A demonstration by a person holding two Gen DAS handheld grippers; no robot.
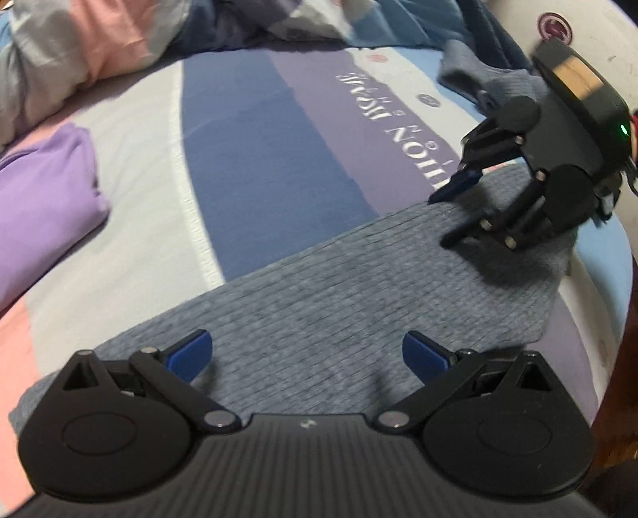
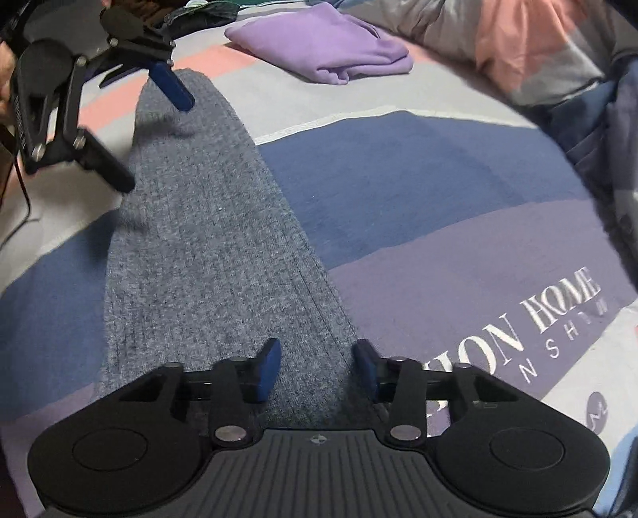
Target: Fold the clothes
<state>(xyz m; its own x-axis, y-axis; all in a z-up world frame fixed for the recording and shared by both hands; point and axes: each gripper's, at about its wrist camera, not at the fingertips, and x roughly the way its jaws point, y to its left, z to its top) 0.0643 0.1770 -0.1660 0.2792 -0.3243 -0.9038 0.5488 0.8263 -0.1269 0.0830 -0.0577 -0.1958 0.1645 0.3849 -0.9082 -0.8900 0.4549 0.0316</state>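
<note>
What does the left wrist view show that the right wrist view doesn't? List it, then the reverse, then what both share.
Only the left wrist view: a round white object with a dark red emblem at the upper right, and a second patch of grey knit beyond the right gripper.

Only the right wrist view: a dark cable at the left edge.

Both: the grey knit garment, purple folded garment, striped bedsheet with white lettering, crumpled bedding, and the left gripper, jaws apart.

Bed, colour-block sheet; rumpled duvet; white wall.
</note>
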